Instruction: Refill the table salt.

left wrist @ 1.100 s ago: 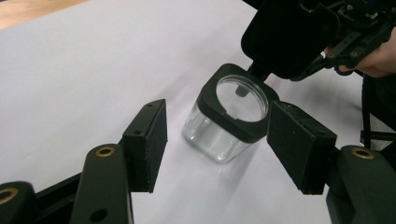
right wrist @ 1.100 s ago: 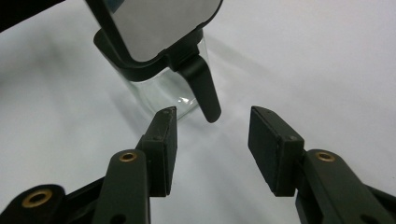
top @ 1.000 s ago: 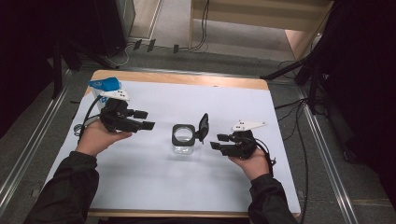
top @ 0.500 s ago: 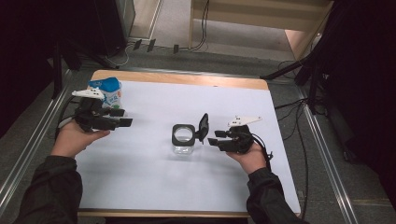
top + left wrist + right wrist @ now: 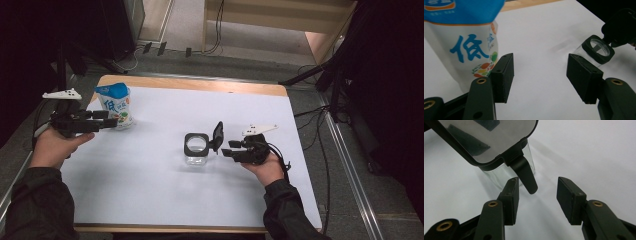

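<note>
A clear jar [image 5: 196,150] with a black collar is standing near the middle of the white-covered table [image 5: 150,200], its hinged black lid [image 5: 218,136] flipped up on the right side. The right gripper [image 5: 226,149] is hovering just right of the jar, jaws standing apart with nothing clamped; in the right gripper view the lid's latch tab [image 5: 526,176] is hanging just beyond the gap between the pads, not pressed by either. At the far left, a blue-and-white snack pouch [image 5: 115,105] is standing upright near the table's far edge. The left gripper [image 5: 111,123] is pointing at the pouch's lower part from the left, its jaws having just been closing a little, yet they are standing apart and empty, with the pouch [image 5: 466,37] lying just beyond the left pad [image 5: 504,75].
</note>
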Demonstrator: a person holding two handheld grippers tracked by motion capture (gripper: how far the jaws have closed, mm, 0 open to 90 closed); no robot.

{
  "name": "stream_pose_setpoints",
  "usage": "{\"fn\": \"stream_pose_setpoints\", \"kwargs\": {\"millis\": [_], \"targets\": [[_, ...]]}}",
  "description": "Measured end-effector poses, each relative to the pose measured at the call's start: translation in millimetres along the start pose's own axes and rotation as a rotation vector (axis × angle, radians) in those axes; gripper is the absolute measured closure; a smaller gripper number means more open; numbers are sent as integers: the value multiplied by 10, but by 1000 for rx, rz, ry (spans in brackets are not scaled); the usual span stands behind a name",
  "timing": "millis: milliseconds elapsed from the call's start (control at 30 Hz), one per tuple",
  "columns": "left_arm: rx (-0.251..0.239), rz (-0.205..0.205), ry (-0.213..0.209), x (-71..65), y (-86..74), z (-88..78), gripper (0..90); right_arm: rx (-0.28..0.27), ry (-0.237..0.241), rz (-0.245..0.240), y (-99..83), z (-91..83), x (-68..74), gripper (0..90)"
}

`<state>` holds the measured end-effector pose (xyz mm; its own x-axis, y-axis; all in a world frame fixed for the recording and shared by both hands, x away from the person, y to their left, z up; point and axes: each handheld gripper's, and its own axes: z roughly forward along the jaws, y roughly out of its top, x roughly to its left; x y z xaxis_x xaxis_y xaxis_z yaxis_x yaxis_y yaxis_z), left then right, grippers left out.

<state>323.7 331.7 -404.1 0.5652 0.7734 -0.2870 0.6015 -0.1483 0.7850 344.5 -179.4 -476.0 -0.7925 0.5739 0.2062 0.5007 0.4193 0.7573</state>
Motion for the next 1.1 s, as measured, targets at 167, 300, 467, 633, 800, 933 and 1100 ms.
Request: {"fn": "stream_pose_setpoints", "kwargs": {"millis": [167, 300, 467, 633, 800, 933, 1100], "targets": [[-8, -16, 21, 112, 15, -10, 407, 13, -7, 1, -15, -7, 4, 544], [-2, -14, 57, 264, 53, 23, 411, 19, -17, 16, -46, -54, -4, 544], [3, -38, 71, 457, 61, -11, 396, 7, -33, 27, -97, -97, -12, 546], [-18, -48, 89, 605, 94, -27, 390, 2, -43, 28, -127, -119, 3, 546], [-17, -28, 98, 687, 185, 104, 388, 3, -58, 32, -183, -151, 35, 546], [-15, -8, 98, 728, 227, 144, 384, 9, -66, 34, -215, -161, 52, 546], [-30, -13, 76, 813, 281, 234, 406, 16, -76, 42, -268, -162, 59, 546]]}}
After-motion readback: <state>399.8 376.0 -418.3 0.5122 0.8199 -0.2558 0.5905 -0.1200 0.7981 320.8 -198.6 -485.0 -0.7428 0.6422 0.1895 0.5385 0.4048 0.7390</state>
